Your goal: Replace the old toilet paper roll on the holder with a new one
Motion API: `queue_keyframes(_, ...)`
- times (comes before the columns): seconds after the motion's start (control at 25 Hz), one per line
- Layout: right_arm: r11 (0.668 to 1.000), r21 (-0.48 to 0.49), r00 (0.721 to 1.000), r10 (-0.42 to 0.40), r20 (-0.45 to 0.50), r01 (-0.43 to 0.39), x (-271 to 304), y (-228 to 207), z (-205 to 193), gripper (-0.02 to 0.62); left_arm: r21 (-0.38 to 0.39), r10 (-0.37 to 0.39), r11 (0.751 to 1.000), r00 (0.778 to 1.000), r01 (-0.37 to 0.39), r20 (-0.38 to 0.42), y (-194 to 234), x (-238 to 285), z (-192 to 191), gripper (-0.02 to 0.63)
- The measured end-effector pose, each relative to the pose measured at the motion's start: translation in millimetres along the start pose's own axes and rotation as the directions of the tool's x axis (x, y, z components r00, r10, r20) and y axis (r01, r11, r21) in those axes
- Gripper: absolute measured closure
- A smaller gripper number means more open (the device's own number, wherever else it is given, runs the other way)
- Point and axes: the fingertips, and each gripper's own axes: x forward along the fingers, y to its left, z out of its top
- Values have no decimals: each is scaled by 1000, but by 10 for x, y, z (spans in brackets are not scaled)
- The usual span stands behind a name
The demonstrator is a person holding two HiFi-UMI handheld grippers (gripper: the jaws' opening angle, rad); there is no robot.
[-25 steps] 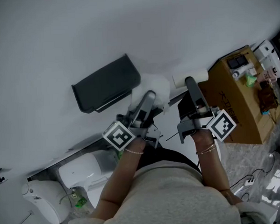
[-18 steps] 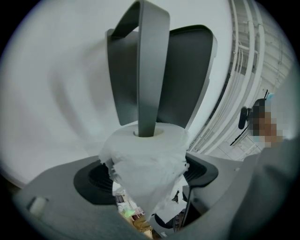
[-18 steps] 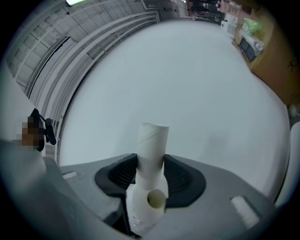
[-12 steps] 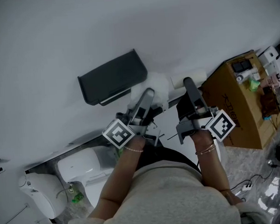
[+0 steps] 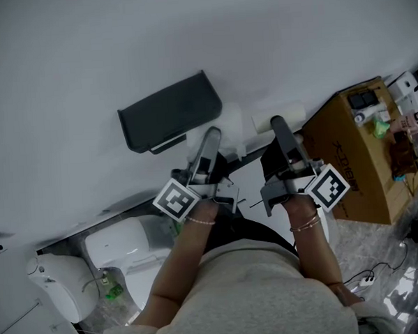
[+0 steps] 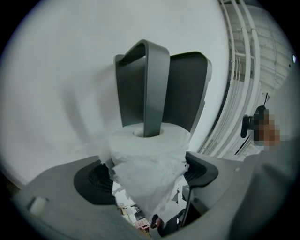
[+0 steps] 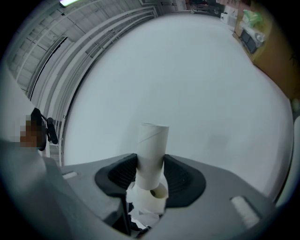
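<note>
Here my left tongs (image 6: 149, 180) clamp new roll (image 6: 147, 150), right tongs (image 7: 150, 180) old tube (image 7: 152, 145); squeezed core may jam on holder arm (image 6: 152, 89)

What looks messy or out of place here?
The new roll on the holder arm has a ragged, crumpled loose end hanging untidily below it. Torn paper scraps also hang under the bare cardboard tube in the right tongs.

One paper roll (image 6: 147, 150), one bare cardboard tube (image 7: 151, 150), one dark holder (image 5: 170, 119) — one cardboard box (image 5: 358, 155), one toilet (image 5: 123, 254).
</note>
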Motion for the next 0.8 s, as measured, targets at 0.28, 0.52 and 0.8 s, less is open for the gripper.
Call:
queue_keyframes(0.28,1000,20,999,16,-28,-16,9,7,-37,410,-11,29,1000,998,-28,63,-128,39,65,167)
queue_keyframes(0.52,999,31,997,36,-71,-33,92,3,-112,411,9,31,999,996,-32,87,-45,-21,91,167)
queue_keyframes(0.8,997,50,991,59,-120,-53,161,26,-213,410,29,30,999,992,-34,120,50,-92,125,167)
